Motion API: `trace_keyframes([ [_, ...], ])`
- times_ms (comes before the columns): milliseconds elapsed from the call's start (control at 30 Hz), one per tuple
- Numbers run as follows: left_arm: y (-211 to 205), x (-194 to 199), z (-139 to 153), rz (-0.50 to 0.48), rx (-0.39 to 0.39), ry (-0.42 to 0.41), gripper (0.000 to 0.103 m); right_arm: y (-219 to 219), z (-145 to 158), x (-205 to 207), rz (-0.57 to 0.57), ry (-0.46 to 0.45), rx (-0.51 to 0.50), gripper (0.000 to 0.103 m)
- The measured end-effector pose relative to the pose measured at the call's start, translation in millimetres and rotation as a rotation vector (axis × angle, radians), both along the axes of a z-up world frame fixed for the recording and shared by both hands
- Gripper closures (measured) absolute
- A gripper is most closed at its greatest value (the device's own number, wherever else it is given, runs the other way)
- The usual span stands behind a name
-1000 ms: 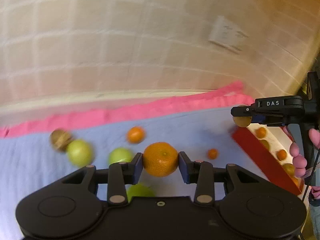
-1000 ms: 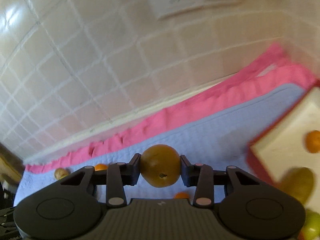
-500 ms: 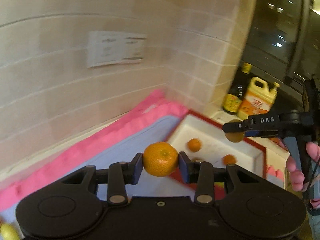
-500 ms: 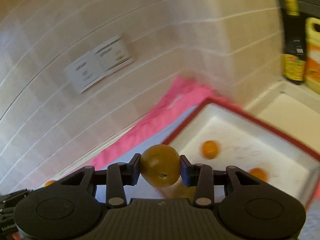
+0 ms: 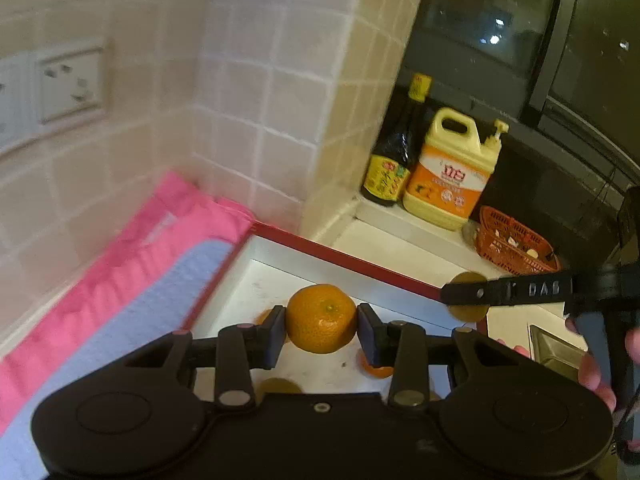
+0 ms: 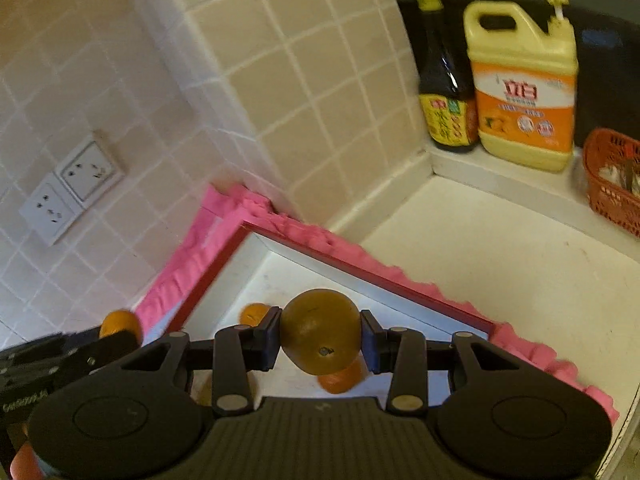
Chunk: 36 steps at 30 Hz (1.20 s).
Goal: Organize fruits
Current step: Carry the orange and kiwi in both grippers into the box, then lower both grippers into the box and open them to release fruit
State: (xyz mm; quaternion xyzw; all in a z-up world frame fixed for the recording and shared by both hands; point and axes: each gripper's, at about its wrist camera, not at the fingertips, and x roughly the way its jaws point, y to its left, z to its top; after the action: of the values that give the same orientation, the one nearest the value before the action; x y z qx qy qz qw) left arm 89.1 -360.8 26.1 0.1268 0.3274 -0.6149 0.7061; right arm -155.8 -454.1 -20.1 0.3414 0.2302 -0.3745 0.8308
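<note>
The tray's [image 5: 340, 258] near part is hidden behind both gripper bodies. Of the fruits lying in it only slivers show: one [image 5: 277, 386] under the left gripper [image 5: 321, 330], one [image 6: 340, 378] behind the brown fruit [image 6: 320, 330]. The wall sockets [image 5: 66, 84] on the left are blurred. The basket [image 6: 612, 178] at the far right is cut by the picture's edge, its contents too small to tell. Bottle [image 6: 444, 80] and jug [image 6: 520, 92] labels are unreadable.
</note>
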Motion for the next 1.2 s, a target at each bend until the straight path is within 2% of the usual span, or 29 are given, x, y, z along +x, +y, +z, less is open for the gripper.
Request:
trace_keyframes([
  [233,-52.3,6.9,-43.1,-0.019,0.118,0.050,0.058,-20.1,-34.4,5.0,0.004,0.061,0.073,0.061],
  [333,-67.8,13.6,-66.2,-0.029,0.170,0.096,0.057,-26.3,-49.1,4.1,0.002,0.088,0.103,0.061],
  [433,-79.4,15.6,-85.6,-0.029,0.222,0.104,0.058,-30.0,-61.3,5.0,-0.003,0.115,0.127,0.061],
  [533,-88.0,17.5,-101.3,-0.030,0.264,0.121,0.057,-28.3,-64.3,10.0,-0.003,0.151,0.099,0.061],
  [867,-93.0,21.2,-108.7,-0.016,0.285,0.142,0.057,-18.8,-69.5,35.9,0.057,0.299,0.004,0.060],
  [1000,-90.6,23.3,-107.2,0.008,0.289,0.106,0.057,-14.0,-72.2,47.2,0.095,0.324,-0.001,0.060],
  [1200,-88.5,41.8,-105.3,0.063,0.288,0.127,0.057,-4.0,-67.9,60.0,0.118,0.386,-0.065,0.060],
])
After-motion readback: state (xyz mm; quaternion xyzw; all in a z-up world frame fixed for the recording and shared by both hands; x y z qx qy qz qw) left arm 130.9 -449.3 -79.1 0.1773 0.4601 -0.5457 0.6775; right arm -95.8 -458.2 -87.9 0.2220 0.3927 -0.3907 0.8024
